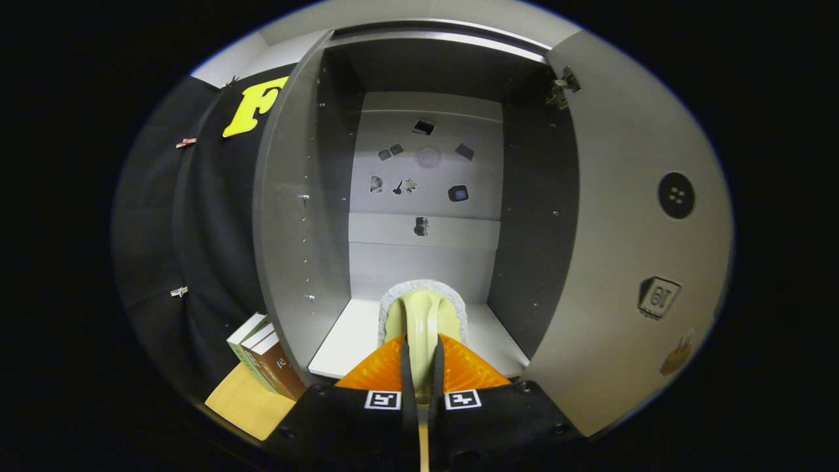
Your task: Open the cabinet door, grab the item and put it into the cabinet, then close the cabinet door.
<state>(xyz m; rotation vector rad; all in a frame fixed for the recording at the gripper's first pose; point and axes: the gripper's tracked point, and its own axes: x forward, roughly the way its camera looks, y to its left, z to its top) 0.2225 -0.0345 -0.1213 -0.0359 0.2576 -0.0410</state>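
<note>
1. Cabinet. We list it as standing open, both grey doors swung wide: the left door at 9 o'clock from our fingers, the right door at 3 o'clock, its hinge visible near the top corner. The mouth lies dead ahead at 12 o'clock. The interior is dark-walled, with a pale back panel carrying small stuck-on shapes too small for us to identify.

2. Cabinet floor. A pale shelf, bare on either side of the item; its front lip sits just ahead of our fingers. We judge there is open room at 10 and 2 o'clock, with the side walls well apart from the item.

3. Counter. A wood-toned patch at 8 o'clock, outside the left door.

4. Books. A short stack leaning at 9 o'clock, beside the left door's lower edge, clear of our path.

5. Hand-held gripper. Its fingers are pressed in on the brush's handle from both sides, pinching it.

6. Brush. This is the task's item: a cream handle with a grey, fuzzy-edged head. Its long axis runs straight from between our fingers toward 12 o'clock, the head just beyond the fingertips and over the front of the cabinet floor. Whether the head touches the shelf we cannot tell.

Judgement: the door is open and the item is at the threshold. The coming move calls for a straight advance toward 12 o'clock, a lowering onto the shelf, then release. The main risk is the head catching the shelf's front lip.
</note>
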